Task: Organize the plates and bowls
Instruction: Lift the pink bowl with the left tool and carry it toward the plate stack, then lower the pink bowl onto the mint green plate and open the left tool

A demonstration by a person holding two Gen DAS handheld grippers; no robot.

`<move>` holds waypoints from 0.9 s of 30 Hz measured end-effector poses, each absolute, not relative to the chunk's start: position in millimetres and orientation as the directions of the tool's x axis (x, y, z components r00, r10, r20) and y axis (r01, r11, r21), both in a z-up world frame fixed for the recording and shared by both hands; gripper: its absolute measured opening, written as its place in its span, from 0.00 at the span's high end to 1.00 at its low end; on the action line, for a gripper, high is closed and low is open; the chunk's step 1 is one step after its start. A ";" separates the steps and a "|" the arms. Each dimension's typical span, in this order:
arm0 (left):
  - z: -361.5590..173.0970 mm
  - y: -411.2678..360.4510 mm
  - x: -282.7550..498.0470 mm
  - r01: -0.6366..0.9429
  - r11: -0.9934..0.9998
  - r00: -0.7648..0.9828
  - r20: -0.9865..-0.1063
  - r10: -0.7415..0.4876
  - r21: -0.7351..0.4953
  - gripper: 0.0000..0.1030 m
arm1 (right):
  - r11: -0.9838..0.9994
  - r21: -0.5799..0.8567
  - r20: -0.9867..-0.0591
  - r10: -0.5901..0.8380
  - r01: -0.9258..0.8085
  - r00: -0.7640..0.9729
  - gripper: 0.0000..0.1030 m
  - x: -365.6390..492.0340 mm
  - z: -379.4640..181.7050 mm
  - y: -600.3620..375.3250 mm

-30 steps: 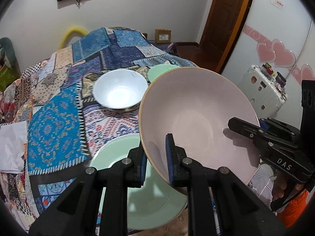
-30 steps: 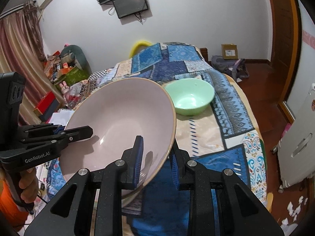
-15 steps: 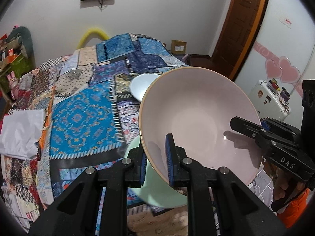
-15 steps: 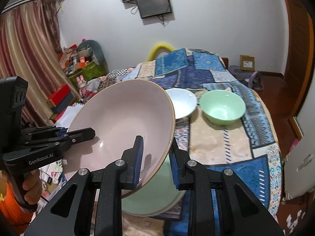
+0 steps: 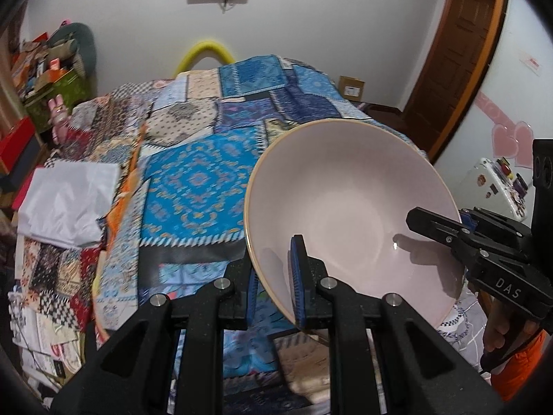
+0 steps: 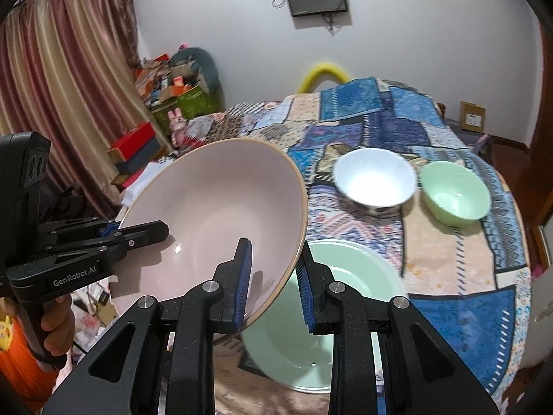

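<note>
**Desk:** What did the two views show?

**Photographer:** A large pink bowl (image 5: 349, 207), tilted and clear of the table (image 5: 193, 186), was carried between both grippers. The left claw (image 5: 276, 276) was pinched narrow on the near rim, one blue pad inside the bowl and one outside. The right claw (image 6: 273, 273) was clamped the same way on the opposite rim.

**Desk:** What had changed in the last second?

**Photographer:** The grip had not changed, but the background had. A second earlier, the left camera looked past the bowl at a green plate and a white bowl. By this frame it saw only the patchwork cloth and a folded white sheet (image 5: 65, 204) at the left edge. The right camera had gone from showing one green bowl to showing three pieces. These were the green plate (image 6: 345, 276) just beyond the pink rim, and the white bowl (image 6: 375, 181) and green bowl (image 6: 454, 197) side by side farther back.

**Desk:** And your reading?

**Photographer:** The bowl appeared to have been swung to the person's left, away from the plate and toward the open stretch of cloth. It had not been set down or nested with anything. The other three pieces sat on the table, unstacked, so most of the sorting seemed to lie ahead.

**Desk:** Any risk?

**Photographer:** With a steep tilt and only two rim pinches, uneven movement of the hands could probably twist the bowl loose.
</note>
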State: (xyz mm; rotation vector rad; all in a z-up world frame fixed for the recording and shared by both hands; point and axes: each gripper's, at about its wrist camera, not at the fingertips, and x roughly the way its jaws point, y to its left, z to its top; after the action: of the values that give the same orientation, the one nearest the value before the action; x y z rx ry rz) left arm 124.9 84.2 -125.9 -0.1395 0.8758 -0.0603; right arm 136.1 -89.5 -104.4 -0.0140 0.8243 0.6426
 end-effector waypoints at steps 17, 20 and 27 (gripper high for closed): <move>-175.1 154.2 108.5 -0.137 0.977 0.573 -0.818 -0.055 -0.162 0.84 | 0.750 0.245 -0.754 0.546 -0.615 0.365 0.77 140.6 -140.8 -25.3; -187.4 163.8 111.4 -0.151 0.973 0.554 -0.830 -0.061 -0.173 0.84 | 0.747 0.246 -0.769 0.538 -0.618 0.345 0.77 143.9 -149.4 -17.7; -211.1 180.4 118.9 -0.181 0.966 0.518 -0.853 -0.065 -0.183 0.84 | 0.744 0.250 -0.805 0.515 -0.620 0.295 0.77 154.0 -173.1 -1.1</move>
State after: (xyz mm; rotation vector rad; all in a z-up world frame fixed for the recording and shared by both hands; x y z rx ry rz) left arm 118.9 180.4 -211.1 -0.2630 1.0271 0.0704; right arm 154.0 -1.1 -173.1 -0.1170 1.0224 0.7576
